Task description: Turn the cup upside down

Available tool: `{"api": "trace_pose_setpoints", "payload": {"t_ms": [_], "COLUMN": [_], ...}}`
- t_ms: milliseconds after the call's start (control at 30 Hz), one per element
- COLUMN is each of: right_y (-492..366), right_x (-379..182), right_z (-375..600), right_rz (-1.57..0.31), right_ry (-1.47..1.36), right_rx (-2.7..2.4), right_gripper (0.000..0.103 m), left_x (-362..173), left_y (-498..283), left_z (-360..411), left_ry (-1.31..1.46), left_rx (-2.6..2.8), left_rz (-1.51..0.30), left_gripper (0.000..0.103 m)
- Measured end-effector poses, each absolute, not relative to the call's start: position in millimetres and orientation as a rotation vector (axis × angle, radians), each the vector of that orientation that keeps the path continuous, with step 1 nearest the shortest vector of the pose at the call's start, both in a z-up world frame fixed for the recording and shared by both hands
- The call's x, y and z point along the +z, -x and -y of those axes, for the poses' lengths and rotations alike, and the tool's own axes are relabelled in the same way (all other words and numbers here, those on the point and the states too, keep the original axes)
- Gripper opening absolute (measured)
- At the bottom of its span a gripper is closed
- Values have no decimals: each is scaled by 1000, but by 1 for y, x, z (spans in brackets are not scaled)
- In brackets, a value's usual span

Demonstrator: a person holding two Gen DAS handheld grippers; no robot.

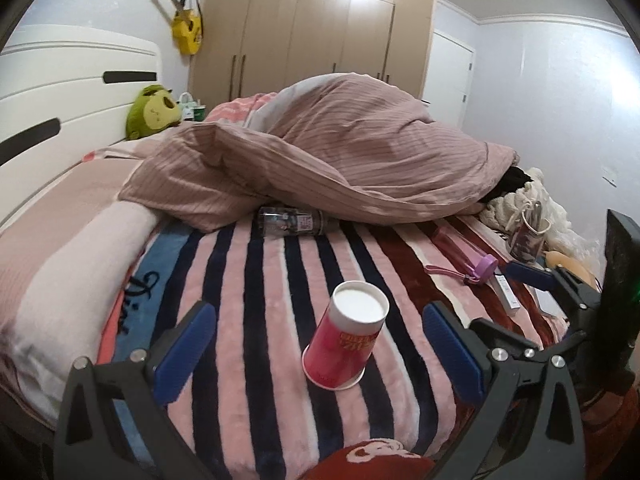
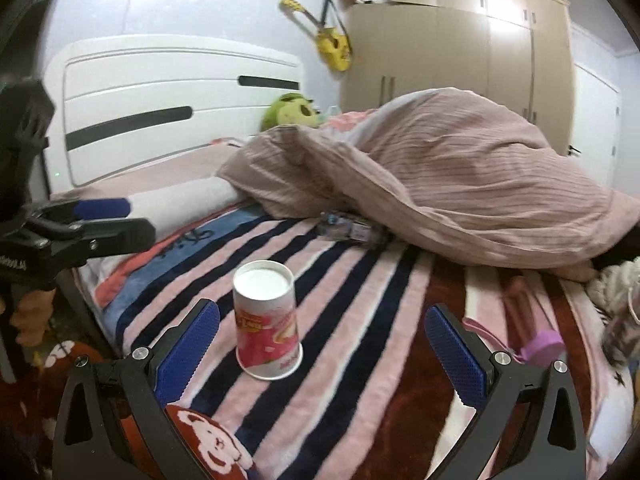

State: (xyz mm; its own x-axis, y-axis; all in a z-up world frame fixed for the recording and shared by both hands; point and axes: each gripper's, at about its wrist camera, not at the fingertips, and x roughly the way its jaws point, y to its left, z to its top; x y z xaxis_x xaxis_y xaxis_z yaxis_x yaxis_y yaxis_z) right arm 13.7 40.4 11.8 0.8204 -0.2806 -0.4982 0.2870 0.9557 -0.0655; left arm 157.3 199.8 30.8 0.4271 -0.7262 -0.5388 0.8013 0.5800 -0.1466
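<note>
A red and white paper cup stands upside down on the striped blanket, white base up and rim on the fabric, leaning slightly. It also shows in the right wrist view. My left gripper is open, blue pads either side of the cup and not touching it. My right gripper is open and empty, with the cup just inside its left pad. The right gripper's body shows at the right edge of the left wrist view. The left gripper's body shows at the left of the right wrist view.
A heaped pink duvet lies behind the cup, with a dark bottle at its edge. A pink water bottle with purple lid lies to the right. A rolled white pillow is at left, headboard and wardrobe beyond.
</note>
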Motion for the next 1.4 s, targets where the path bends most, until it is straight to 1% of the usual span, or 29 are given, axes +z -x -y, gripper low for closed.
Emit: {"api": "trace_pose_setpoints", "payload": {"t_ms": [500, 900, 1400], "right_y": [-7, -2, -6], "right_x": [15, 23, 19], "right_z": [-51, -51, -52], "right_rz": [-543, -513, -549], "right_ry": [1, -22, -45], "right_rx": [-300, -265, -206], "right_gripper": [103, 103, 103], "left_x": [28, 25, 26], "left_y": [-155, -156, -157], "left_z": [-207, -206, -206], "left_ry": [-133, -133, -131], "left_rx": [-927, -930, -929], "left_rz": [-610, -619, -619], "left_gripper": [102, 102, 102]}}
